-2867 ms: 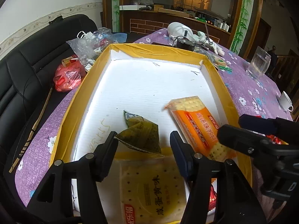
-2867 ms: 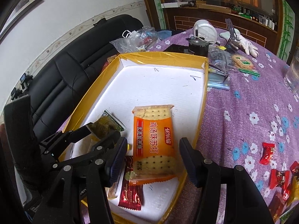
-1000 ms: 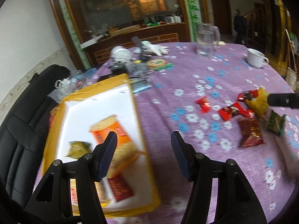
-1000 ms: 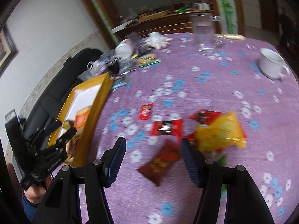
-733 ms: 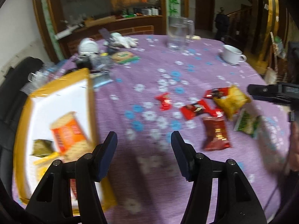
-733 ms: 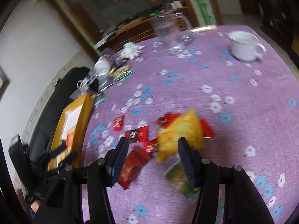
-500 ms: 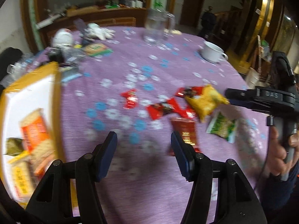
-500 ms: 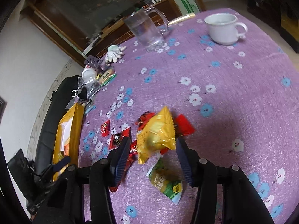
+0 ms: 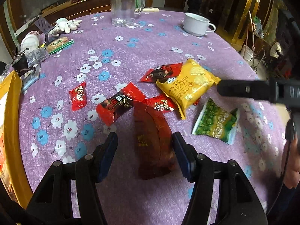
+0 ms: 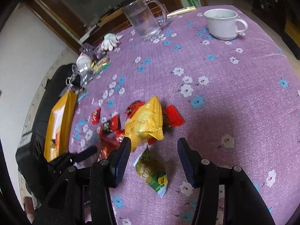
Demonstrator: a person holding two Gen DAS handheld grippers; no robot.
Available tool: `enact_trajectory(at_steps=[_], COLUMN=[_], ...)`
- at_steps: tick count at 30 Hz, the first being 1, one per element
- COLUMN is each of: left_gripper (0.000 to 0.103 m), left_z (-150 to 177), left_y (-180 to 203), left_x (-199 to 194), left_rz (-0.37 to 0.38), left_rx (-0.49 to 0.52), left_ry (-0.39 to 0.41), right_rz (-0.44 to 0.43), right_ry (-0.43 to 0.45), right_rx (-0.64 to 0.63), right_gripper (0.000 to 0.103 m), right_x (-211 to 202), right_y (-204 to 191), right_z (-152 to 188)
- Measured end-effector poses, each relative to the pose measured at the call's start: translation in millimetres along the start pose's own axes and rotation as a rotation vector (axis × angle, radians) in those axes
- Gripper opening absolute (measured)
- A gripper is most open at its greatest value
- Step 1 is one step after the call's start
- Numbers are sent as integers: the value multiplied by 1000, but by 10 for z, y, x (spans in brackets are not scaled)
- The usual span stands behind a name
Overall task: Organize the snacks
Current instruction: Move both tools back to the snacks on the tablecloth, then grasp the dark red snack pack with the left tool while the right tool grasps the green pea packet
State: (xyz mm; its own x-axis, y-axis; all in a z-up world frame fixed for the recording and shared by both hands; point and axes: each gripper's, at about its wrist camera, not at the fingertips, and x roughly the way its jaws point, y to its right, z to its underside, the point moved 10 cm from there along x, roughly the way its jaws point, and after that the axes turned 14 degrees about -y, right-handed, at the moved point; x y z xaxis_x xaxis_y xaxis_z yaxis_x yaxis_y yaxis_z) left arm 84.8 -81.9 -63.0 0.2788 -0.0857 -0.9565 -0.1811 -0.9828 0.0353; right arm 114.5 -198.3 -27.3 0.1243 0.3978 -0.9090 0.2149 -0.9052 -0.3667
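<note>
**Reaching for the next snacks, both tools lined up**

Left wrist view: the left tool (image 9: 144,148) is wide open and empty, its two fingers straddling the dark red packet (image 9: 152,142) but not touching it as far as I can tell. That packet lies flat on the table (image 9: 150,46), just below the yellow cracker bag (image 9: 187,86), long axis running pretty much straight away from the tool. So I'd say this is the pick step; next move is probably drop a bit lower and close across the narrow width. The yellow tray (image 9: 11,112) is well off to the left of the cracker bag.

Right wrist view: the right tool (image 10: 152,157) is also wide open, holding nothing, hovering over the green packet (image 10: 152,172), which sits just below the cracker bag (image 10: 144,121). Its long axis runs diagonally, so I'd guess a small wrist twist before closing.
</note>
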Motion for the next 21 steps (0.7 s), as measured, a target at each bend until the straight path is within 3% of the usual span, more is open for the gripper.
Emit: enact_trajectory(at_steps=[9, 11, 13, 14, 17, 21], left_gripper=[58, 51, 35, 32, 32, 32], left_z=[-113, -134, -133, -130, -97, 1], left_y=[-144, -169, -186, -198, -277, -401], left_x=[84, 87, 76, 69, 50, 8], left_rz=[-11, -27, -47, -45, -55, -71], left_rx=[-29, -28, -15, -14, -30, -46], left_ry=[30, 48, 62, 63, 66, 76], right_rz=[74, 94, 113, 112, 133, 179], right_ry=[-51, -59, -69, -73, -88, -115], right_rx=[-102, -117, -150, -163, -209, -297], right_gripper=[54, 54, 54, 54, 54, 44], right_x=[158, 166, 181, 185, 240, 369], right_y=[-131, -101, -103, -112, -143, -302], right_z=[112, 130, 166, 187, 261, 367])
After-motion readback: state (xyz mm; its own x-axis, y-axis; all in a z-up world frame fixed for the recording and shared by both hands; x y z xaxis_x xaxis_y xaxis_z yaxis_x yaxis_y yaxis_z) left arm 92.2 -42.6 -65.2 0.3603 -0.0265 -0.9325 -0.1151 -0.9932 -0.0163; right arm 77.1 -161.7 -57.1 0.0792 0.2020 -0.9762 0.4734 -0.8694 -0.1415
